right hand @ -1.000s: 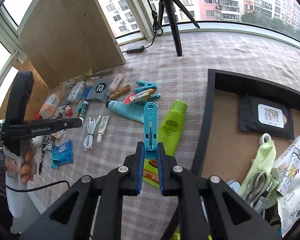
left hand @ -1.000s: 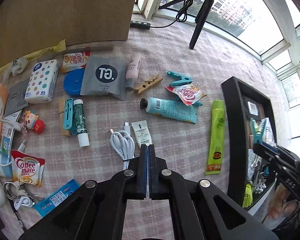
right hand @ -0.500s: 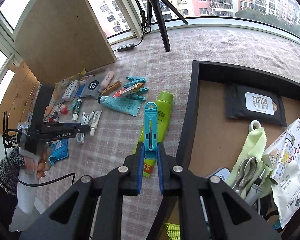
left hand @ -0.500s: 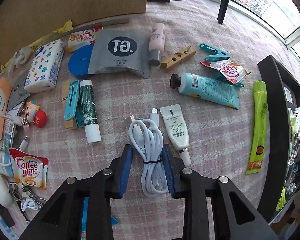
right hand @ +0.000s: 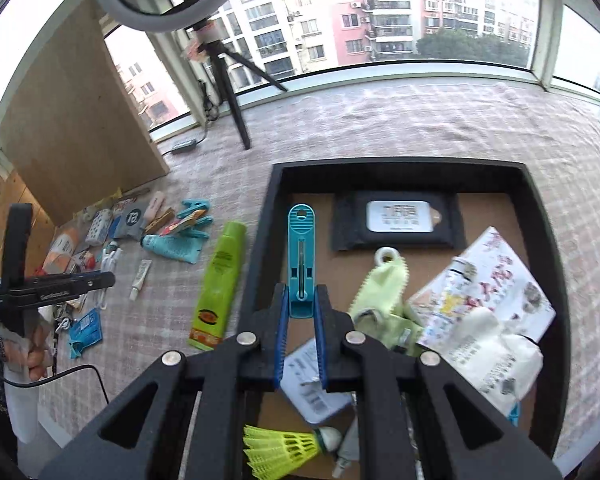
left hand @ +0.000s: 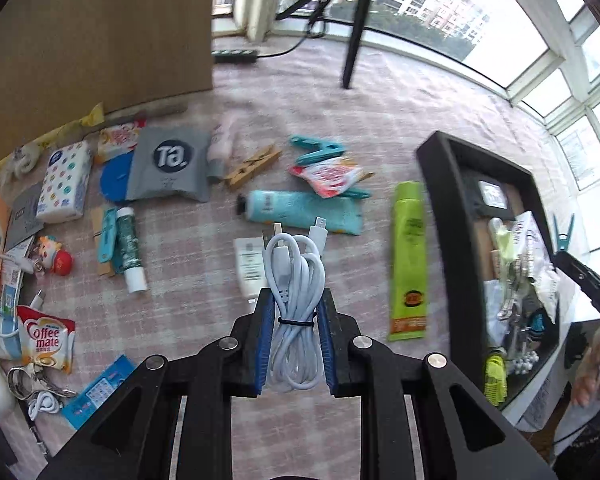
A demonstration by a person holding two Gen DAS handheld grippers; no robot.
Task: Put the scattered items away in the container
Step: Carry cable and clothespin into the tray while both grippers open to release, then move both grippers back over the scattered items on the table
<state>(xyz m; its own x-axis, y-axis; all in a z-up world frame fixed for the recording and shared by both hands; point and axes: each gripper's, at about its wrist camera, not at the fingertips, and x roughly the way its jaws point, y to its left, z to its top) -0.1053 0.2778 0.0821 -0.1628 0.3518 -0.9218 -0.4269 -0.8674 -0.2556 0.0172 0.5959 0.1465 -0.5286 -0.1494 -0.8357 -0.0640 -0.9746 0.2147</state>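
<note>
My left gripper (left hand: 296,312) is shut on a coiled white USB cable (left hand: 296,280) and holds it above the checked cloth. My right gripper (right hand: 301,308) is shut on a teal clothes peg (right hand: 301,256) and holds it over the black tray (right hand: 400,170), which also shows in the left wrist view (left hand: 444,200) at the right. The tray holds a black wipes pack (right hand: 396,220), a yellow-green cloth (right hand: 384,296), printed packets (right hand: 488,284) and a yellow shuttlecock (right hand: 284,446).
On the cloth lie a green tube (left hand: 408,256), a teal tube (left hand: 300,210), a small white tube (left hand: 248,264), a red sachet (left hand: 332,174), wooden peg (left hand: 252,166), grey pouch (left hand: 168,168), lip balm (left hand: 130,248) and Coffee mate sachet (left hand: 48,340). A tripod (right hand: 228,88) stands behind.
My left gripper closed on the white cable and lifted it off the cloth. My right gripper carried the teal peg rightward to above the tray.
</note>
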